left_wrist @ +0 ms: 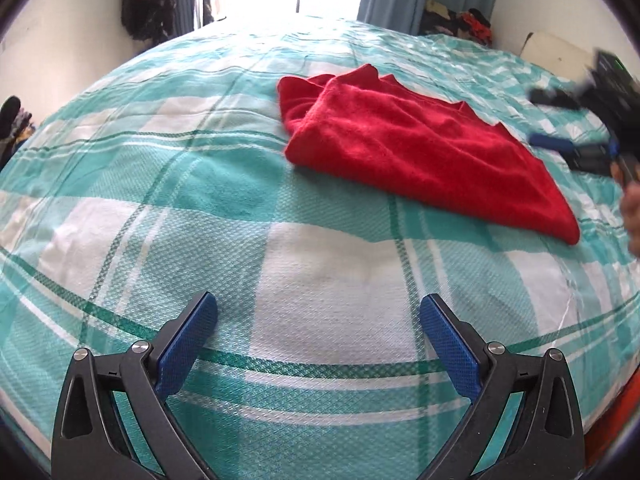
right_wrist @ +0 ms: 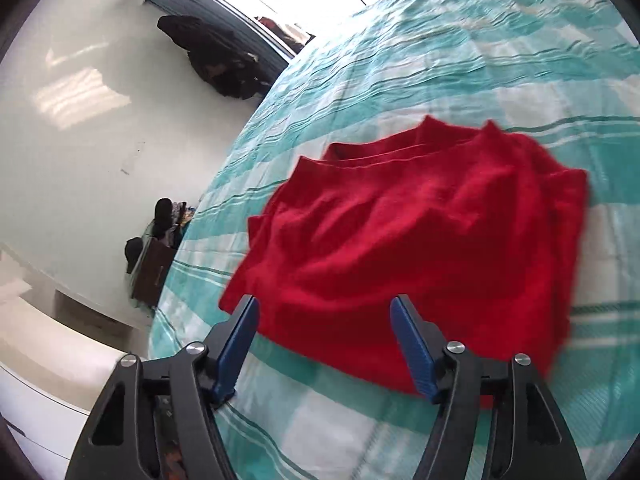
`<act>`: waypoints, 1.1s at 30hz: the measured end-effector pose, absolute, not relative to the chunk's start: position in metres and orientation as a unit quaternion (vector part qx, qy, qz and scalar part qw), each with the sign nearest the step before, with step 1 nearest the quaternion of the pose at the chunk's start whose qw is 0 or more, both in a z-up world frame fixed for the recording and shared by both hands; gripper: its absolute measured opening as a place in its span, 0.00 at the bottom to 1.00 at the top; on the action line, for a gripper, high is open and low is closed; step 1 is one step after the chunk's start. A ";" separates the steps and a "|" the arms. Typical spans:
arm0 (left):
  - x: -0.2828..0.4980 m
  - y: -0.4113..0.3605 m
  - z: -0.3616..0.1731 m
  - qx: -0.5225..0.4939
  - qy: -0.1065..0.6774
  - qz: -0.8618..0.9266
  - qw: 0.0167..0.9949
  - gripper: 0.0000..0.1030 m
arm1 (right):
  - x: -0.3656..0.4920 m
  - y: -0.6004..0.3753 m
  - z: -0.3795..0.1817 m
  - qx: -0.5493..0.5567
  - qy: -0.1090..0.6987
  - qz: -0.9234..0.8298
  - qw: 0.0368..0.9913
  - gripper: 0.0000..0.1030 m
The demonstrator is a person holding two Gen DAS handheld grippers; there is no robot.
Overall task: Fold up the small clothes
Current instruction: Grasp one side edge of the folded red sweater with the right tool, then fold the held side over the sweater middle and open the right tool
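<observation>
Red cloth (left_wrist: 420,148) lies folded into a layered bundle on the bed (left_wrist: 200,200), toward the far right part of the checked teal-and-white cover and well away from the near edge. Several stacked edges show at its far-left end, and from the right wrist view the upper layers look slightly fanned, not squared.

Left tongs (left_wrist: 318,340) hang over bare cover near the bed's near edge, spread wide with nothing between the pads, well apart from the cloth. Right tongs (right_wrist: 322,344) hover just above the near edge of the cloth, jaws partly apart and gripping nothing; the red fabric shows between and beyond the pads, but neither pad presses on it. In the left wrist view the right tongs appear blurred at the bed's right edge, beside the cloth.

My reading is that a fold has been laid and both tongs are clear of it, so the job is either one more fold or tidying. To do that well, take the cloth at two corners of the same edge, pinching every layer together so the stack does not slide. Lift only enough to clear the cover, carry the edge across evenly, and lay it flush before letting go. The plush fabric will likely drag on the cover's wrinkles.
</observation>
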State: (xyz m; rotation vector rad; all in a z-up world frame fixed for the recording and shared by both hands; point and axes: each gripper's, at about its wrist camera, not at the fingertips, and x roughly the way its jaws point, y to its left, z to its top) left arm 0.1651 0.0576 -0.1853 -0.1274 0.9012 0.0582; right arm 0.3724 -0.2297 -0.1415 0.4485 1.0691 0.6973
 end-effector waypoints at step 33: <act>0.166 0.055 -0.202 -0.036 0.409 0.019 0.912 0.99 | 0.528 -0.100 -0.188 -0.293 0.511 0.259 0.765 0.06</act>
